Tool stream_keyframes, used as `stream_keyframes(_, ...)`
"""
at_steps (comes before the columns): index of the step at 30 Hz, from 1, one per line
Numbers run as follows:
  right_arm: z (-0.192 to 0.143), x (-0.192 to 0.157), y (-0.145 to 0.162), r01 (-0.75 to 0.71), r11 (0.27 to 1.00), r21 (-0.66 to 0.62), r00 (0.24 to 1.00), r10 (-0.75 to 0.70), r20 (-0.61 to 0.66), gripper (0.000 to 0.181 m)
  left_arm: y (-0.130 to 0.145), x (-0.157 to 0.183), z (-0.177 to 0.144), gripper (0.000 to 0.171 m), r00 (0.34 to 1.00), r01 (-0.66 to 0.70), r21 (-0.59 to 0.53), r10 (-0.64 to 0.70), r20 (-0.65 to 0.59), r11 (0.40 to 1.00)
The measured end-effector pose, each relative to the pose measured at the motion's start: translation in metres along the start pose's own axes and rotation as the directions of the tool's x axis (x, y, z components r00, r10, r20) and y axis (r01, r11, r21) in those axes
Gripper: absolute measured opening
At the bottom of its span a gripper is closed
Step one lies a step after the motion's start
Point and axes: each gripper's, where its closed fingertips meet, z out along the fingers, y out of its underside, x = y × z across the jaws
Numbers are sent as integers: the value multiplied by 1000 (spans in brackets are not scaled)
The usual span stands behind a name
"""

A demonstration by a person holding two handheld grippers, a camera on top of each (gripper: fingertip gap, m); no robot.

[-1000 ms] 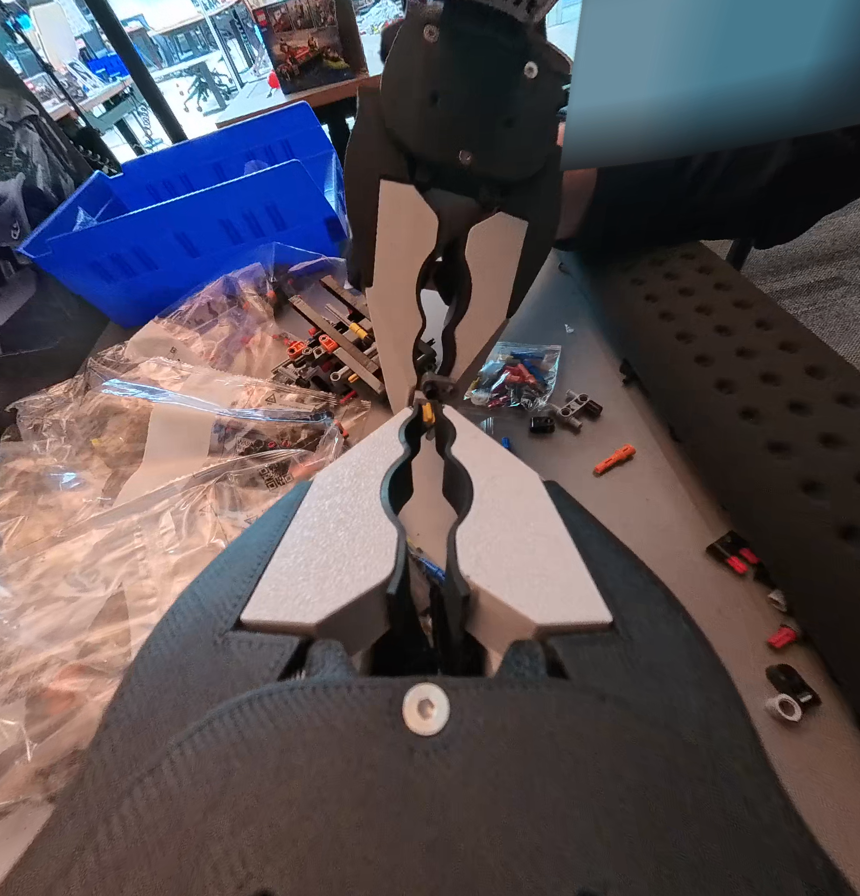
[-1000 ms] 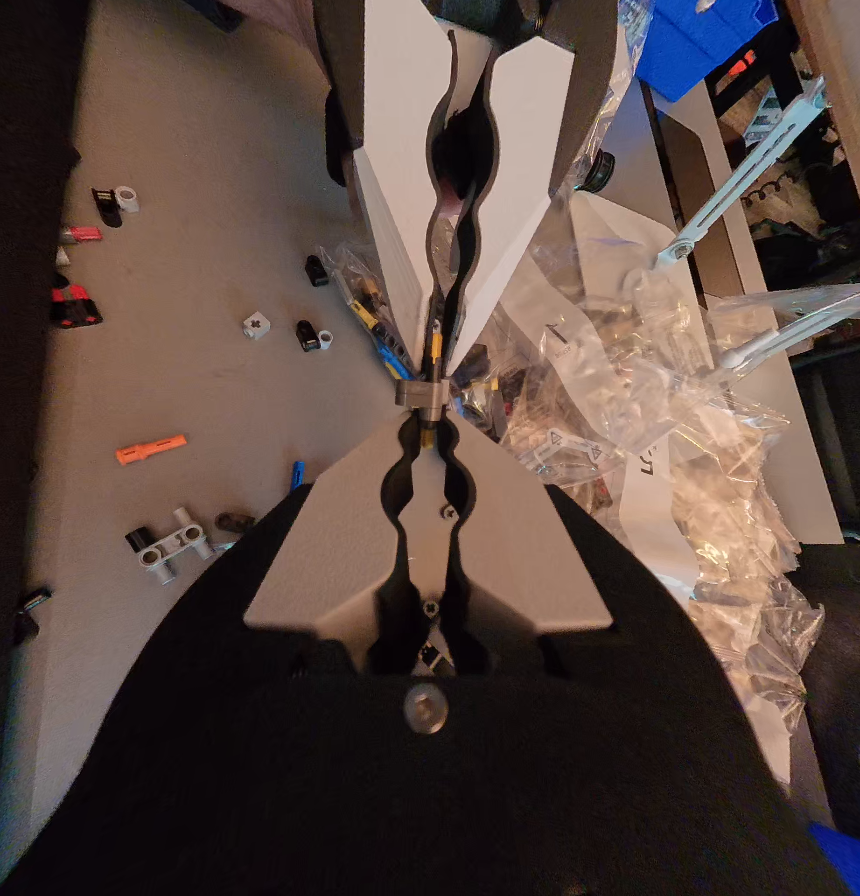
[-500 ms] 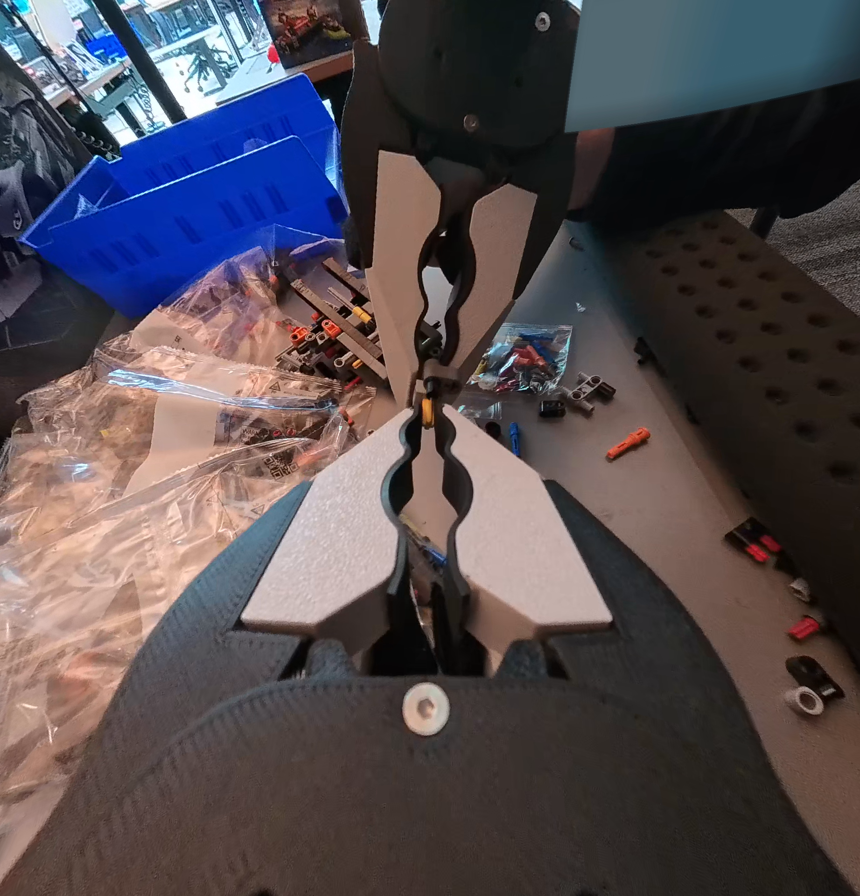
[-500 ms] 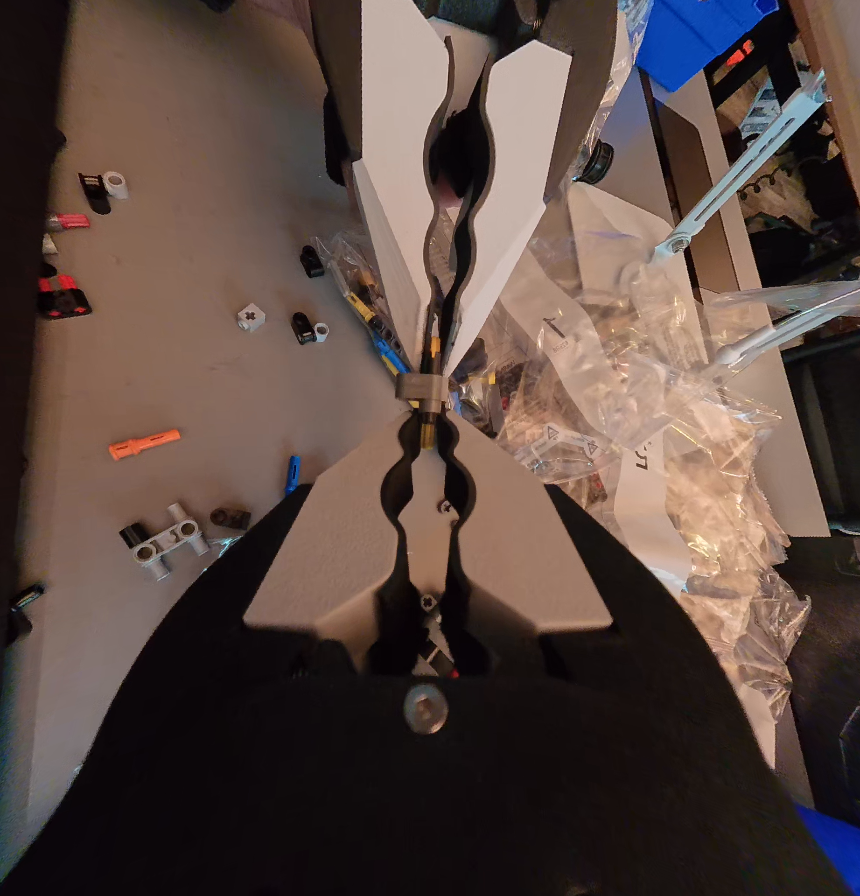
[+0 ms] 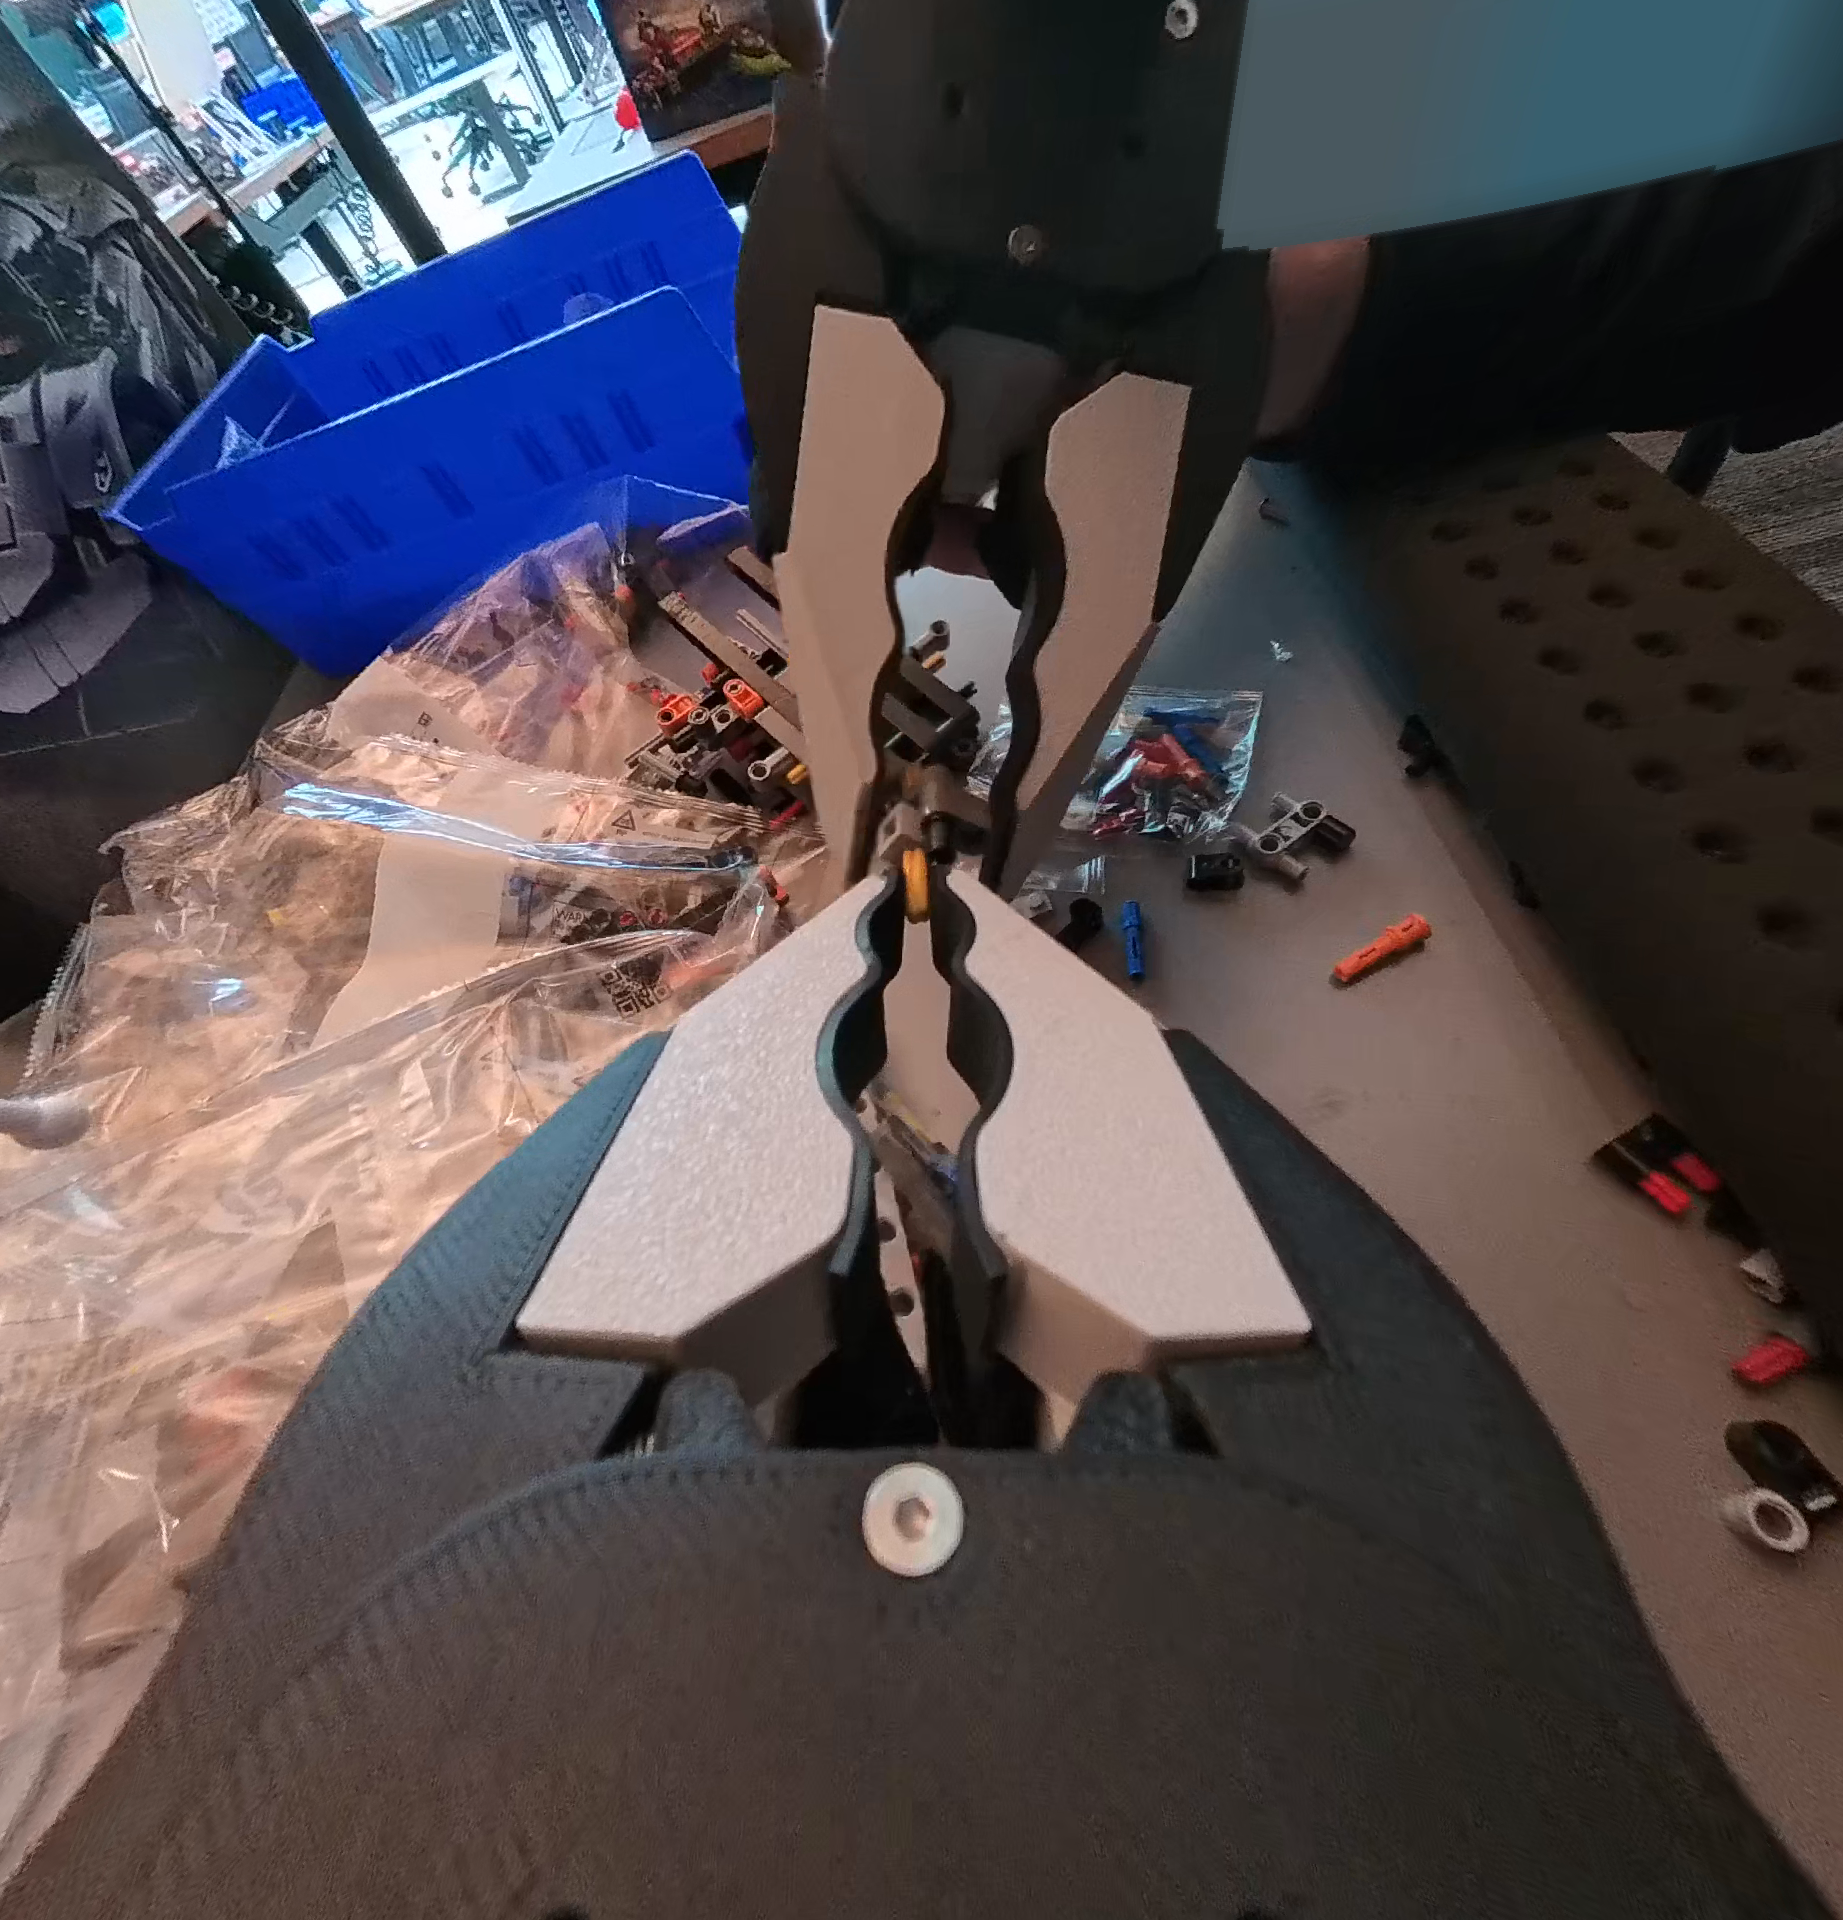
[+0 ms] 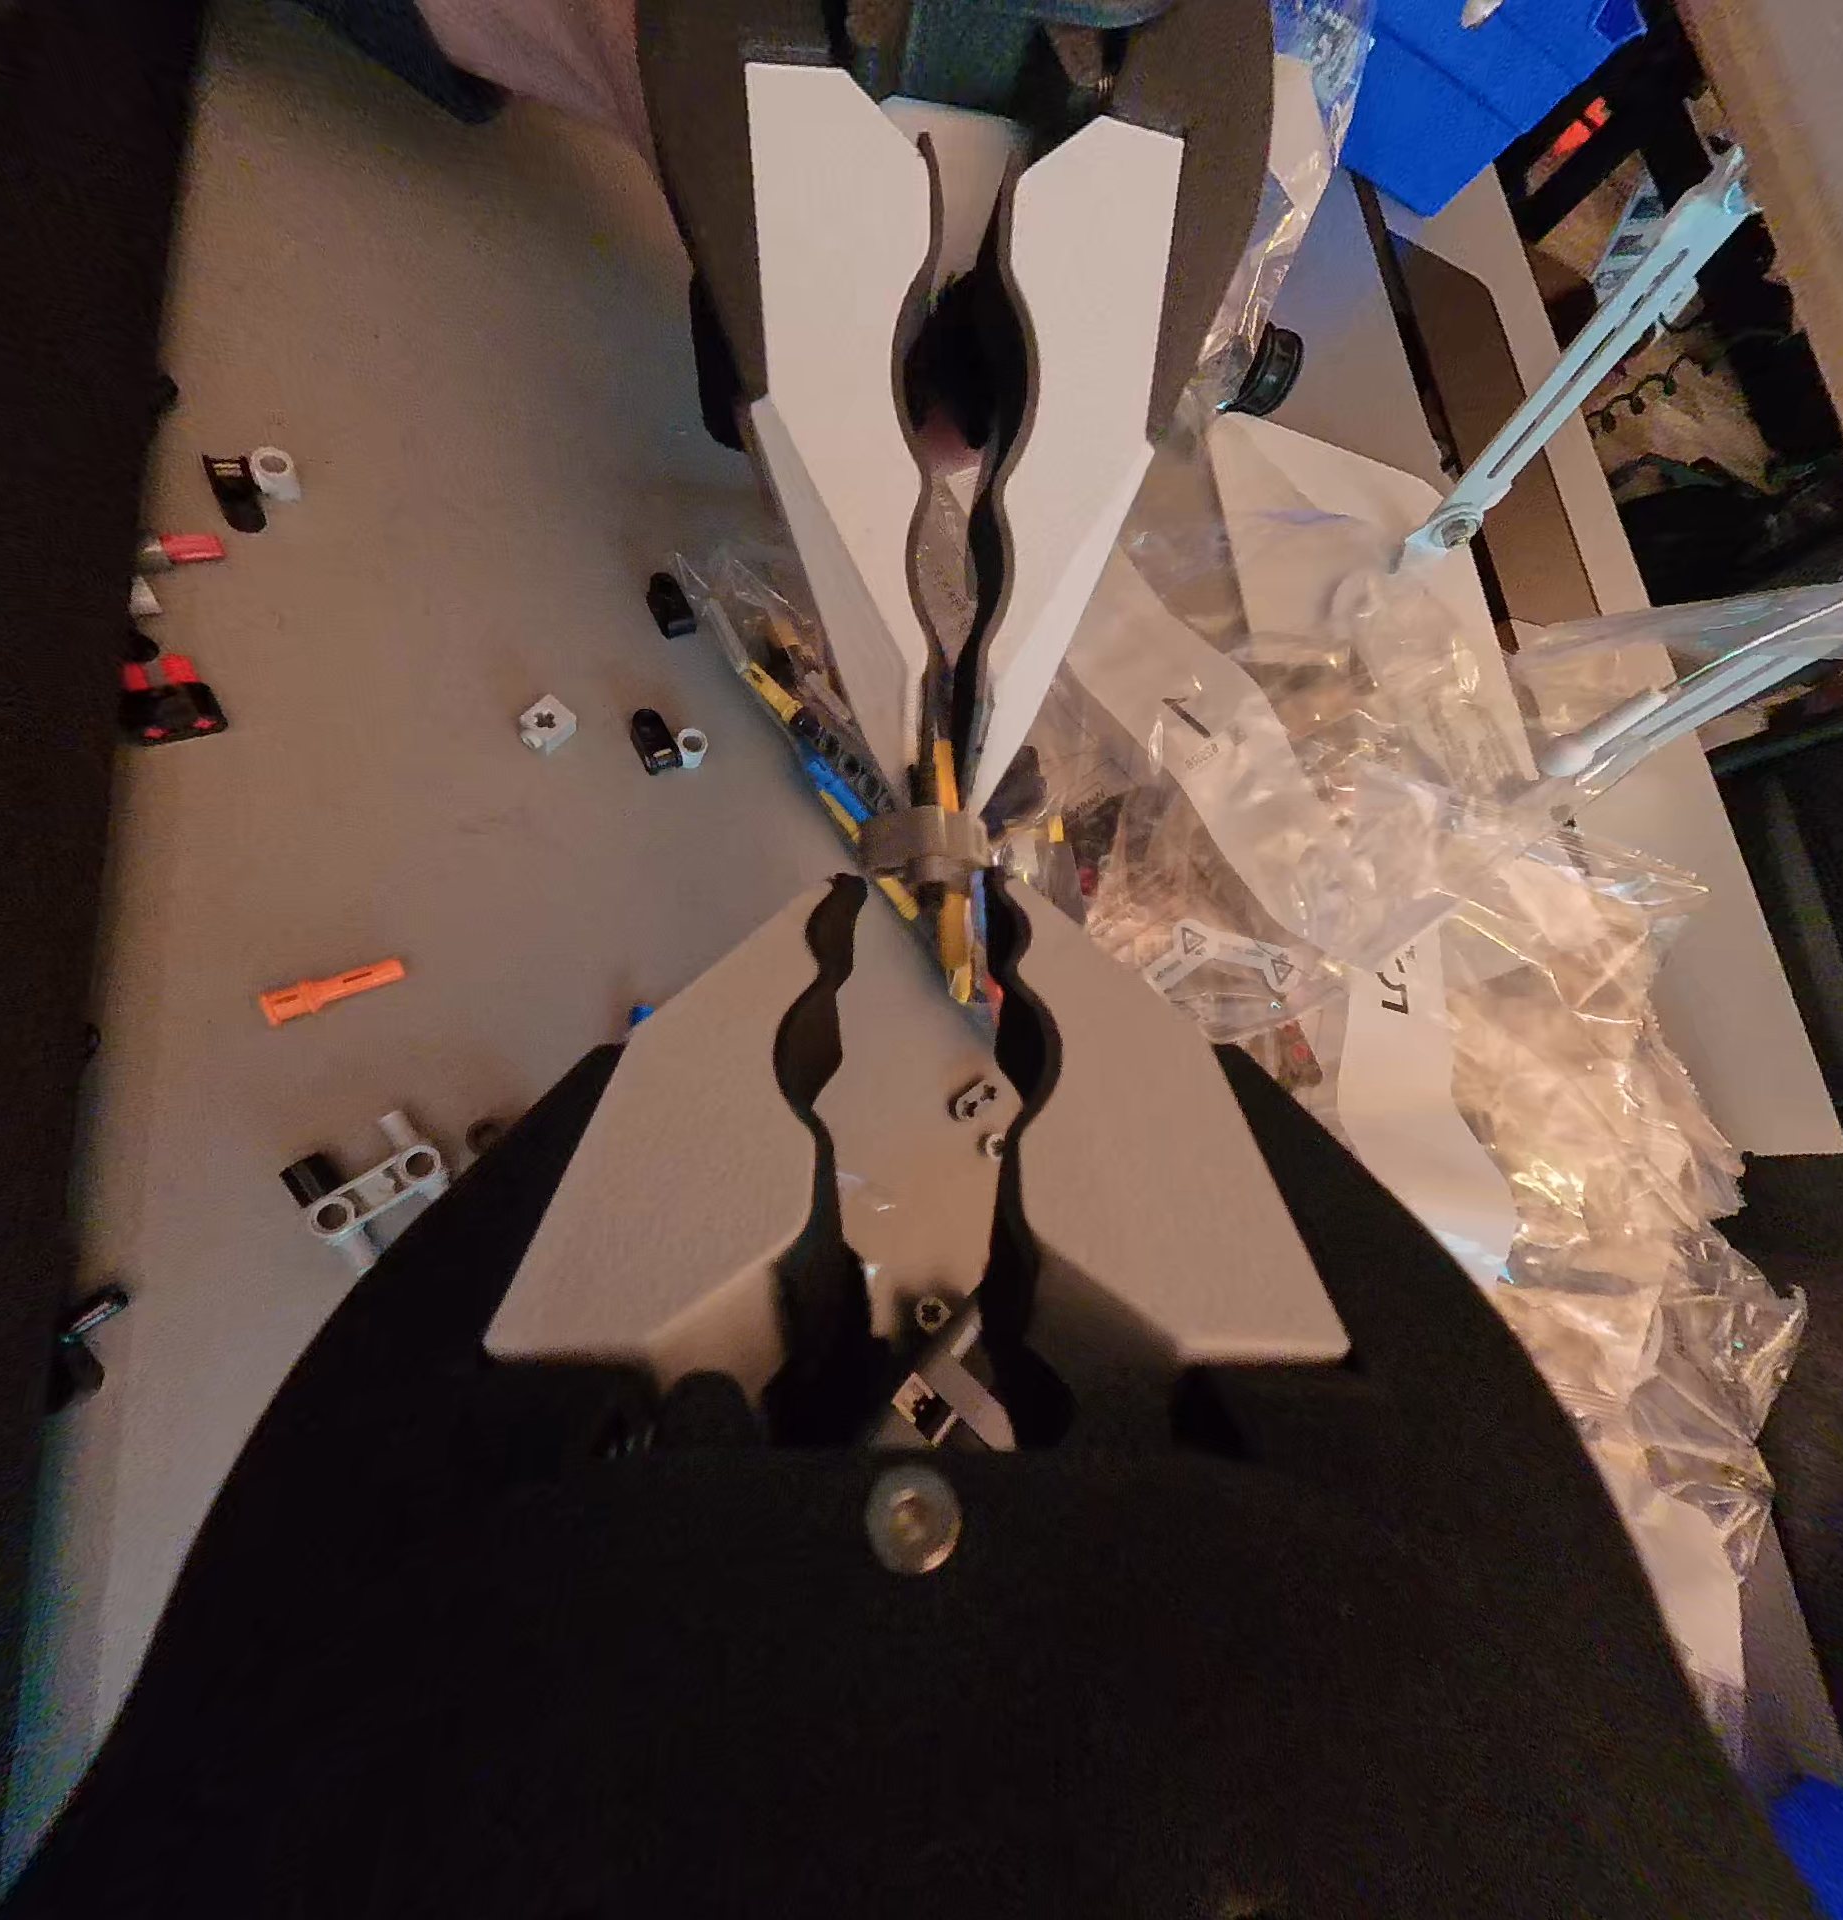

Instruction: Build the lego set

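Grey surface [image 5: 1416, 1091] cluttered: clear plastic bags [image 5: 273, 987] at 9 o'clock, blue bins [image 5: 460, 457] at 11, orange pin [image 5: 1379, 948] and loose small parts at 3. Left tongs [image 5: 915, 902] narrow, pinching a yellow axle [image 5: 914, 896]. Right tongs [image 6: 922, 894] part open, tips tight either side of the axle, not clamping. Grey connector [image 6: 922, 840] sits on the axle between both tongs' tips, dead centre, above the surface.

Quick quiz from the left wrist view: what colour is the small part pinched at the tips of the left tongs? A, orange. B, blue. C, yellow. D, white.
C: the left tongs are shut on a small yellow piece at their tips, right below the right tongs.
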Motion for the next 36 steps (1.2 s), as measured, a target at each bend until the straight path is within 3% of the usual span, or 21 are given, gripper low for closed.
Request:
stream_keyframes(9, 5, -2, 9, 16, 998, -68, 1000, -16, 4, 18, 5, 2, 5, 3, 998, -55, -56, 56, 17, 997)
stream_keyframes(14, 5, -1, 12, -10, 997, -70, 1000, 11, 10, 18, 3, 4, 8, 14, 990, -130, -90, 134, 48, 987)
stream_keyframes(20, 6, -3, 12, -12, 998, -67, 1000, 14, 27, 18, 1, 2, 8, 5, 976, -191, -108, 200, 81, 976)
stream_keyframes(36, 8, -4, 16, -34, 996, -80, 998, 37, 46, 18, -1, 5, 9, 3, 962, -246, -130, 259, 90, 960)
